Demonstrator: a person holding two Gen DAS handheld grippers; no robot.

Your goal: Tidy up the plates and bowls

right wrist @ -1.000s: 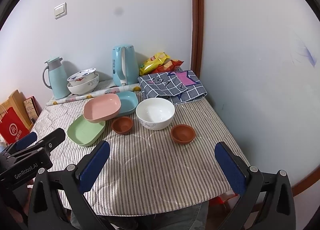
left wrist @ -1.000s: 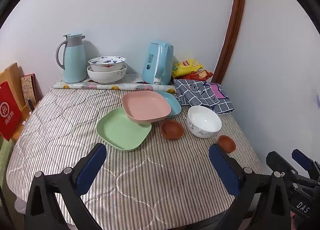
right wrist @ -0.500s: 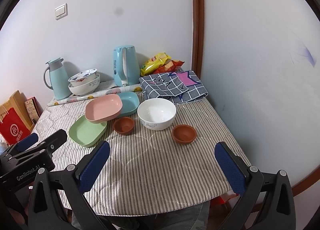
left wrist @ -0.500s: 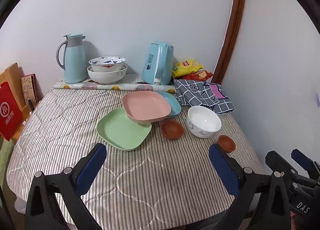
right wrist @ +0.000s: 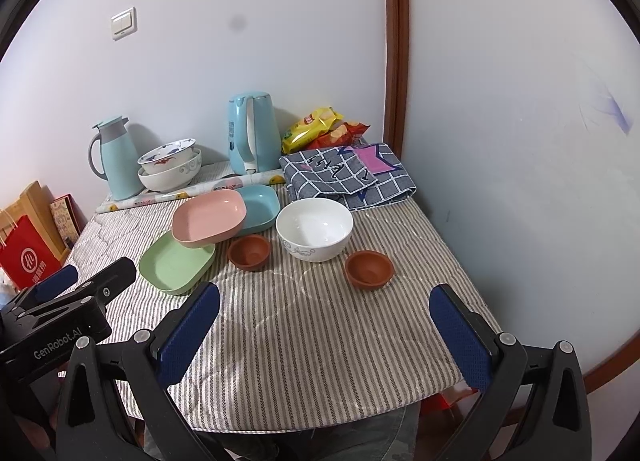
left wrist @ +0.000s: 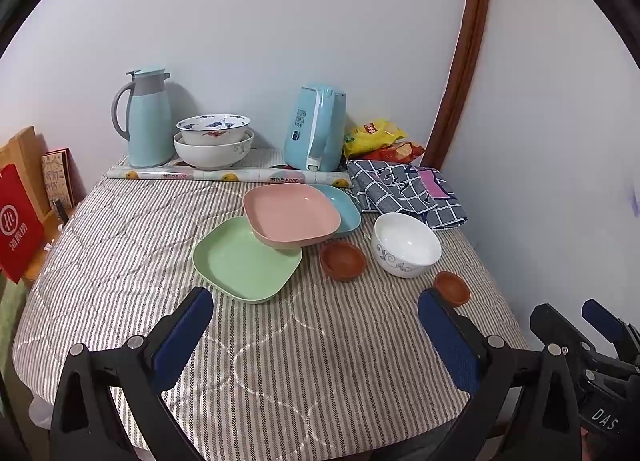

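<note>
The pink plate (left wrist: 291, 217) leans on the green plate (left wrist: 246, 261) and the blue plate (left wrist: 344, 205) in the middle of the striped tabletop (left wrist: 280, 341), near the white bowl (left wrist: 406, 247), while the left gripper (left wrist: 316, 337) and right gripper (right wrist: 326, 327) hang over the near edge, jaws wide apart and empty.

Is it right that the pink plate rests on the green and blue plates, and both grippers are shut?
Not quite. The pink plate does rest on the green plate and blue plate, but the left gripper and right gripper are open, as both wrist views show.
</note>
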